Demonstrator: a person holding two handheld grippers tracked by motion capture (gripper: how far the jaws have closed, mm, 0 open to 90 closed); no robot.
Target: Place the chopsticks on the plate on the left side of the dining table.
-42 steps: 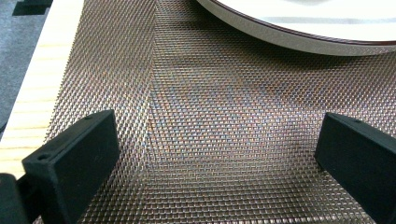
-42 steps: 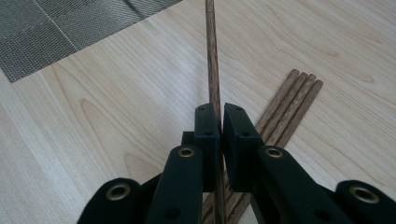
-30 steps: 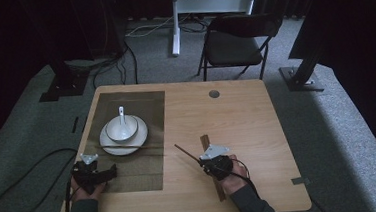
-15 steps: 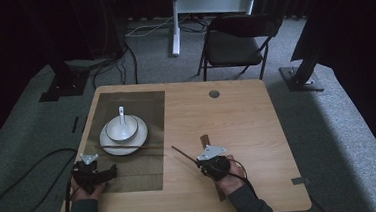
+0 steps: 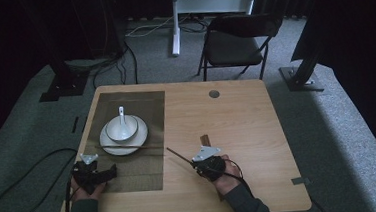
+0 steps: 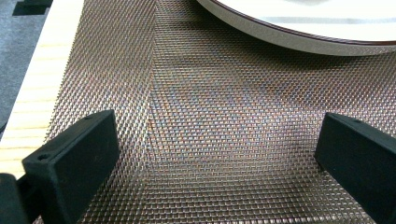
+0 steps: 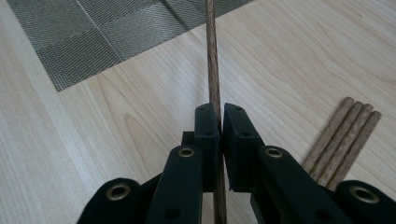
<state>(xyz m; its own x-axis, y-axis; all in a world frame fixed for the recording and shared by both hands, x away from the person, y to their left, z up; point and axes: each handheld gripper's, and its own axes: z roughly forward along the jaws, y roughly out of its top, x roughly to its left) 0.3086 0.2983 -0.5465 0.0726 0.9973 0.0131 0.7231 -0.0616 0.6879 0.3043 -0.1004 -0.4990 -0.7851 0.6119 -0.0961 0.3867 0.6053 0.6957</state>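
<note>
Wooden chopstick clamped in right claw, off the mat's corner

Wooden chopstick (image 7: 213, 70) is gripped between the closed jaws of the right claw (image 7: 220, 114), running straight out ahead of them and also back beneath the claw body. Its far end reaches toward the near right corner of the woven mat (image 5: 145, 164). In the high view the stick (image 5: 178, 156) lies just off that mat edge, over bare bench (image 5: 258, 131). A small bundle of further sticks (image 7: 343, 135) lies on the bench beside the right claw, away from the mat. Left claw (image 5: 100, 173) rests on the mat's near left part, jaws wide apart with nothing between them, short of the plate (image 5: 109, 144) carrying a bowl (image 5: 122, 129).
</note>
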